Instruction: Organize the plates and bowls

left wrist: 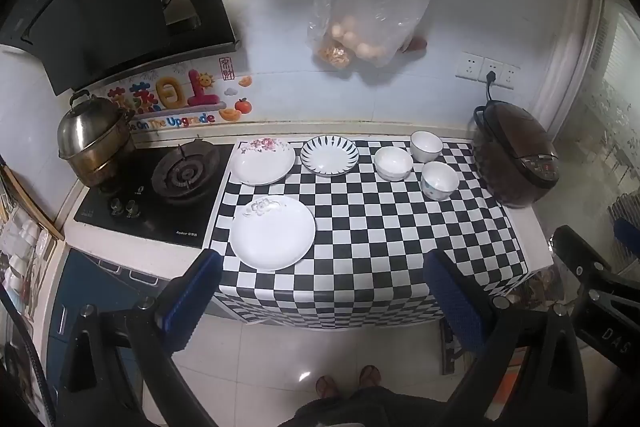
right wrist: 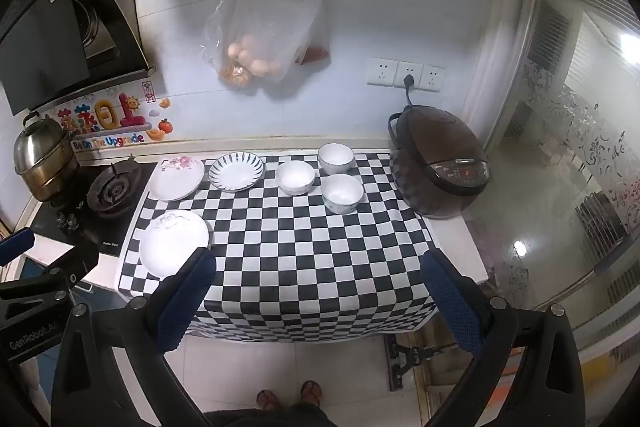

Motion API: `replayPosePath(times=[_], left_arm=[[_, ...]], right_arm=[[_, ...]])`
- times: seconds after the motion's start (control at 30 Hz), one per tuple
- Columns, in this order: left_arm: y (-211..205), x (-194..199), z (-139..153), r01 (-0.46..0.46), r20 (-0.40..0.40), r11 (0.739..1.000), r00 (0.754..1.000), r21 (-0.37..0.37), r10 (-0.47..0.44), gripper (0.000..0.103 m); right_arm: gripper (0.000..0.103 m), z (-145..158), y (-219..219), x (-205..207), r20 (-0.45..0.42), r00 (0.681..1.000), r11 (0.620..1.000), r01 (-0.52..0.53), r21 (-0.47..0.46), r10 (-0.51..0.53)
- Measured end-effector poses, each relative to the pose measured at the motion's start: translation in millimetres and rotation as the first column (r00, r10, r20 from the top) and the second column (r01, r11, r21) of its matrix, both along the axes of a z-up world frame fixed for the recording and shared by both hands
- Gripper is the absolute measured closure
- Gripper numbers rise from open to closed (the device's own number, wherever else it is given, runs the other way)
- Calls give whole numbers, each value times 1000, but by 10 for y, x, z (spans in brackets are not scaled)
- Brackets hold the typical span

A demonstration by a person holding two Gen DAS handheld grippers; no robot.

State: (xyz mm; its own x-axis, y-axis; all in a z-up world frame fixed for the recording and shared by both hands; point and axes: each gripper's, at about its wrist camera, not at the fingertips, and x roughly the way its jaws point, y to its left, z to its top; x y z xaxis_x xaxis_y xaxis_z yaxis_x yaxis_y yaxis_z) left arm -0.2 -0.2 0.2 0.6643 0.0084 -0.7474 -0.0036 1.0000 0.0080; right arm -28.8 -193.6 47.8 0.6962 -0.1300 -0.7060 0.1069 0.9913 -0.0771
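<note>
Left wrist view: the left gripper (left wrist: 320,299) hangs over the floor in front of the tabletop (left wrist: 400,247), jaws wide apart and holding nothing. Ahead of them, nearest the left jaw, lies a white plate (left wrist: 273,231). Behind it sit a floral plate (left wrist: 264,161) and a striped plate (left wrist: 329,155). Three bowls (left wrist: 393,163) cluster farther right, beside a rice cooker (left wrist: 516,159). The checkered front half is bare.

Right wrist view: the right gripper (right wrist: 320,303) also hangs short of the tabletop's front edge, jaws apart and empty. The white plate (right wrist: 174,243) lies just beyond the left jaw, perhaps partly hidden by it. The bowls (right wrist: 295,177) stand well ahead, centre.
</note>
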Motion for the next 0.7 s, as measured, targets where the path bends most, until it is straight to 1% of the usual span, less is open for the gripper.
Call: replayPosePath(times=[0.23, 0.27, 0.3, 0.4, 0.43, 0.7], left_arm=[[6, -7, 9, -6, 12, 1000, 1000, -6, 6, 0], [-4, 38, 73, -5, 13, 1000, 1000, -5, 5, 0], [8, 41, 51, -4, 13, 1000, 1000, -6, 4, 0], [20, 60, 38, -2, 7, 1000, 1000, -9, 2, 0], [-29, 6, 43, 0, 12, 1000, 1000, -1, 0, 0], [-52, 38, 60, 0, 10, 1000, 1000, 6, 0, 0]], right_arm=[[0, 30, -7, 25, 5, 1000, 1000, 1, 1, -1], [0, 31, -3, 29, 5, 1000, 1000, 1, 1, -1], [0, 68, -10, 13, 8, 1000, 1000, 2, 1, -2], [0, 36, -49, 29, 9, 1000, 1000, 2, 12, -3], [0, 23, -56, 16, 11, 1000, 1000, 3, 14, -3], [0, 40, -84, 32, 6, 1000, 1000, 9, 17, -9]])
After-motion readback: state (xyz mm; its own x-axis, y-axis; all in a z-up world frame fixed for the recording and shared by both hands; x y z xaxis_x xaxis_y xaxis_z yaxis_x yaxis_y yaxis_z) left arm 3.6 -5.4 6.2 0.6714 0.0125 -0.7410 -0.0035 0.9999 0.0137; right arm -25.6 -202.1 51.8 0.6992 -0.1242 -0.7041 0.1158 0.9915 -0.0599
